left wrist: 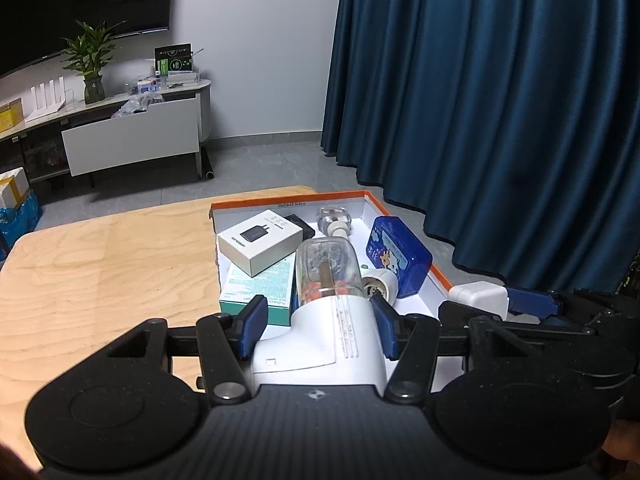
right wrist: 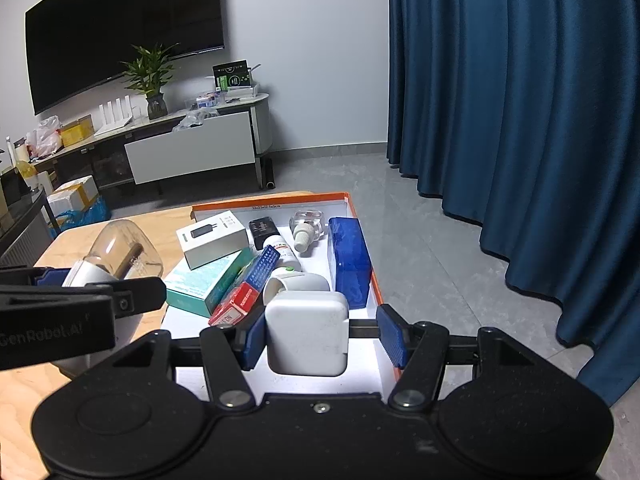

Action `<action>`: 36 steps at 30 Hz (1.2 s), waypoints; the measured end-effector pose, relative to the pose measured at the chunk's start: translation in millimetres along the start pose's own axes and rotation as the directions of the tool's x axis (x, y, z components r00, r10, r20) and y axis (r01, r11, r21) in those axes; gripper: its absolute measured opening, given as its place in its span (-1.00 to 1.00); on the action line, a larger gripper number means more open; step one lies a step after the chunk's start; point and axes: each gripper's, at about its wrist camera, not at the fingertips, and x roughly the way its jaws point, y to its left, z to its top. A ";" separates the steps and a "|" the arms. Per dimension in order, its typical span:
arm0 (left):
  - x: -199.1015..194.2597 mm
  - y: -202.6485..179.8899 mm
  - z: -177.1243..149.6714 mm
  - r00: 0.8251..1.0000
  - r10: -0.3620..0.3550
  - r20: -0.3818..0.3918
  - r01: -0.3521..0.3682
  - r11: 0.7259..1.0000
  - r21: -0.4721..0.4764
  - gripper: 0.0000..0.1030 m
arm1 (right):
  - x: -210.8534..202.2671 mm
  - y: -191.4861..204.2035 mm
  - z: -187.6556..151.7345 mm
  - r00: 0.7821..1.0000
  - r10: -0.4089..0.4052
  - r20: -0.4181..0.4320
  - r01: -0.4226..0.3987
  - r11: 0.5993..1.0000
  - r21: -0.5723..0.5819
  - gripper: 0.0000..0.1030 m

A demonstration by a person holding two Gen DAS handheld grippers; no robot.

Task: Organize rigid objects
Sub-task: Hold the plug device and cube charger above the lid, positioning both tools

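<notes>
My left gripper (left wrist: 320,328) is shut on a white device with a clear dome cap (left wrist: 328,308), held above the near left part of the orange-rimmed box (left wrist: 288,199); it also shows in the right wrist view (right wrist: 120,256). My right gripper (right wrist: 324,338) stands open around a white square charger (right wrist: 307,334): the left pad touches it, the right pad is apart. The charger hangs over the box's near end (right wrist: 348,380). The box holds a white carton (right wrist: 212,238), a teal carton (right wrist: 204,282), a red-blue pack (right wrist: 244,292), a blue tin (right wrist: 349,260) and small bottles (right wrist: 306,226).
The box sits at the right end of a light wooden table (left wrist: 100,264). Dark blue curtains (left wrist: 500,100) hang close on the right. A TV stand (right wrist: 188,148) with a plant (right wrist: 152,76) and clutter stands along the far wall. Grey floor lies beyond.
</notes>
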 end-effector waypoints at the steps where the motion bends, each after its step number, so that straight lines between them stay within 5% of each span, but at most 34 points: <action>1: 1.2 -0.1 -0.2 1.000 -0.001 -0.002 0.001 1.000 0.000 0.10 | 0.7 -0.1 -0.1 1.000 0.001 0.000 -0.001 1.000 -0.002 0.37; 36: 19.4 8.6 -1.2 0.999 0.013 -0.030 -0.014 0.999 -0.030 0.10 | 32.7 6.0 10.7 0.999 0.003 -0.041 -0.004 1.000 -0.022 0.37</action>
